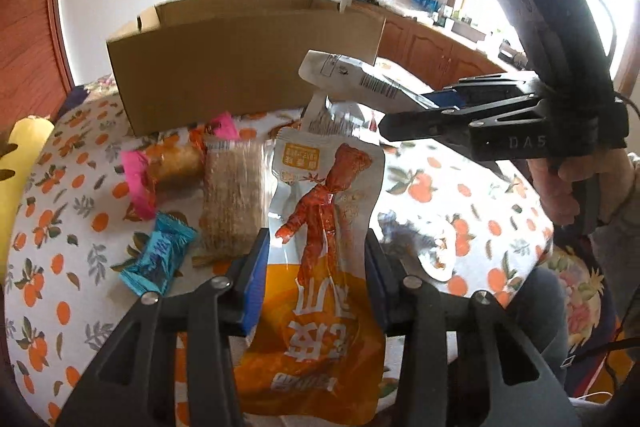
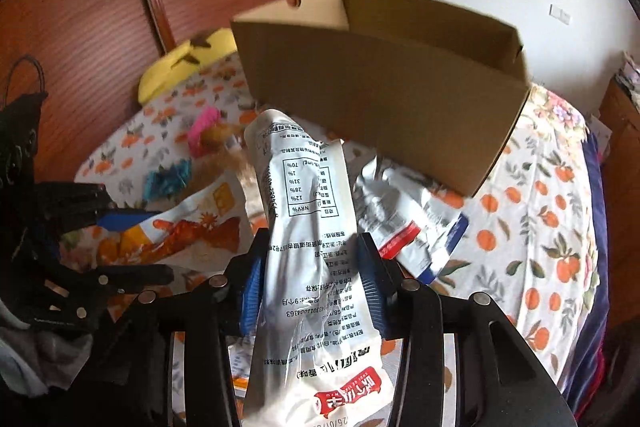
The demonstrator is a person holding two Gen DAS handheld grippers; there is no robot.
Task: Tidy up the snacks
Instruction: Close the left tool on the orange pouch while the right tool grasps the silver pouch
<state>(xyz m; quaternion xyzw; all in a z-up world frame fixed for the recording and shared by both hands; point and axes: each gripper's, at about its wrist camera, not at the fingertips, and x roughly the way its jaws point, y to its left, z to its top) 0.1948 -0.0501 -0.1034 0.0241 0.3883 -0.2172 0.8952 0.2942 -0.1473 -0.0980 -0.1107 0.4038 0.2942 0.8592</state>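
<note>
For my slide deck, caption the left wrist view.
Left gripper holding an orange snack pouch above the table, cardboard box behind.

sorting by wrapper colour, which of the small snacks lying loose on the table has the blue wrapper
The blue-wrapped candy, the loose snack closest to the left gripper's fingers. Behind it, the pink-ended roll and the clear-wrapped bar show brown food.

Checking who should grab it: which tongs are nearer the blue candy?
Left. The left tongs sit right beside the blue candy; the right tongs hang farther off, nearer the box.
</note>
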